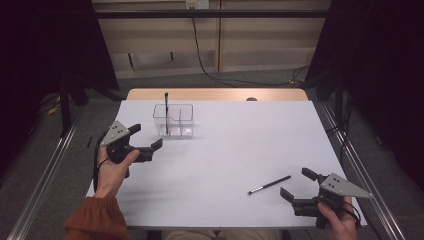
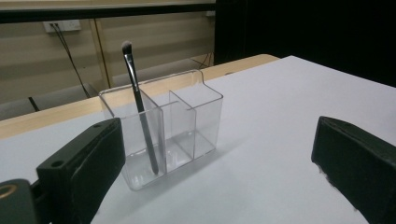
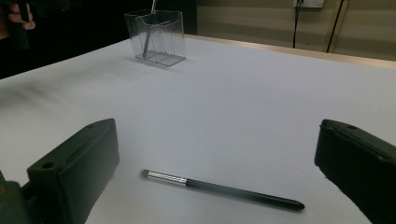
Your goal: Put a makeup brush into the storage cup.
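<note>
My right gripper (image 1: 296,182) stood wide open, holding nothing, just beside the brush (image 3: 219,187) lying flat on the table (image 1: 240,145). It looked light, stiff, slick; I judged mid-handle the best place for the 2 jaws.

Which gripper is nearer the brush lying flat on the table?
Right. The right gripper sits open just beside the loose brush, jaws either side of it. The left gripper is open far across, by the clear organizer.
</note>
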The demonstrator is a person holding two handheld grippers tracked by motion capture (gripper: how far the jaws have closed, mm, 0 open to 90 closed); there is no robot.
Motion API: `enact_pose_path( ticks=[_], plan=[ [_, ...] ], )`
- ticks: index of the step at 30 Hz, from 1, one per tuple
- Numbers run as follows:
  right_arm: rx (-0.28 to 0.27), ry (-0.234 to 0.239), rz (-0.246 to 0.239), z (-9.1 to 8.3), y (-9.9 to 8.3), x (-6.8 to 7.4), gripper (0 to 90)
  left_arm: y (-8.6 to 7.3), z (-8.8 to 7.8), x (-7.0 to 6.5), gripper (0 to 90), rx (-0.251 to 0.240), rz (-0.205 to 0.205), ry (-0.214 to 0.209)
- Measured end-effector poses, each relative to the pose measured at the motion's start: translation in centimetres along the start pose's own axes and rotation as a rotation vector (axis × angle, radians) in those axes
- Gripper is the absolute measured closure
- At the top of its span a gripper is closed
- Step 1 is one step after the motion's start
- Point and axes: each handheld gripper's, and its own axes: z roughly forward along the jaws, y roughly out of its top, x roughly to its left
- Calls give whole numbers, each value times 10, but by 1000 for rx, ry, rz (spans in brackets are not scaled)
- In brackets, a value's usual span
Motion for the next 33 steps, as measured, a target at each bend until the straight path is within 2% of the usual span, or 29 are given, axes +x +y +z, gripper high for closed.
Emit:
enact_pose_path(
  ticks=[3,6,8,14,16,19,22,25,32,33],
  plan=[
    [-1,-6,6,0,0,0,0,-6,-6,-4,29,-4,-14,4],
    [-1,-6,6,0,0,0,0,-10,-12,-8,39,5,-6,37],
    [1,-6,3,1,0,0,0,-13,-16,-11,39,5,17,37],
    [1,-7,5,1,0,0,0,-23,-30,-17,43,-7,-23,15],
    [3,-10,2,1,0,-1,0,-26,-34,-20,45,5,-17,19],
    [0,-11,4,1,0,0,0,-30,-42,-24,49,2,-33,-1],
    [2,-13,4,2,1,0,0,-33,-50,-29,49,16,-31,25],
    [7,-8,1,4,1,1,0,-36,-57,-33,49,12,-28,25],
    [6,-9,5,6,1,0,0,-44,-71,-41,55,-13,-38,37],
    [6,-10,5,6,1,0,0,-46,-73,-41,55,-21,-49,39]
  ],
)
